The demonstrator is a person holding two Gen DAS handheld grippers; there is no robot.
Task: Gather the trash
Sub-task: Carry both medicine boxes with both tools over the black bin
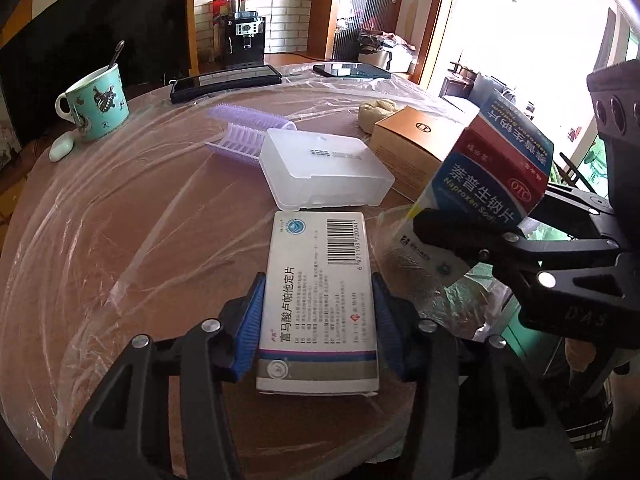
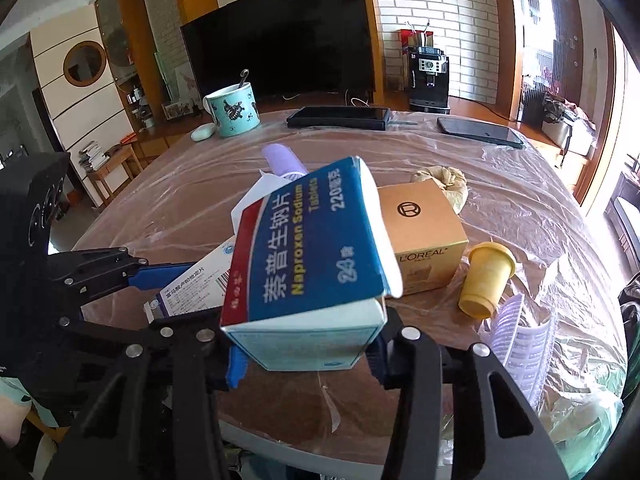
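My left gripper [image 1: 318, 300] is shut on a white medicine box [image 1: 318, 304] with a barcode, held just above the table. My right gripper [image 2: 306, 350] is shut on a blue and red Naproxen box [image 2: 312, 256], tilted and held above the table's near edge. The Naproxen box also shows in the left wrist view [image 1: 488, 176] to the right of the white box, with the right gripper [image 1: 460, 240] on it. The white box shows in the right wrist view [image 2: 196, 284] at the left, between the left gripper's blue fingers [image 2: 160, 272].
On the plastic-covered round table [image 1: 100, 248] lie a clear plastic case [image 1: 324, 168], purple hair rollers [image 1: 248, 128], a tan L'Oreal box [image 2: 428, 236], a yellow cup [image 2: 486, 280] on its side, crumpled paper [image 2: 444, 184], a mug [image 1: 96, 104], a tablet [image 1: 224, 80] and a phone [image 1: 352, 70].
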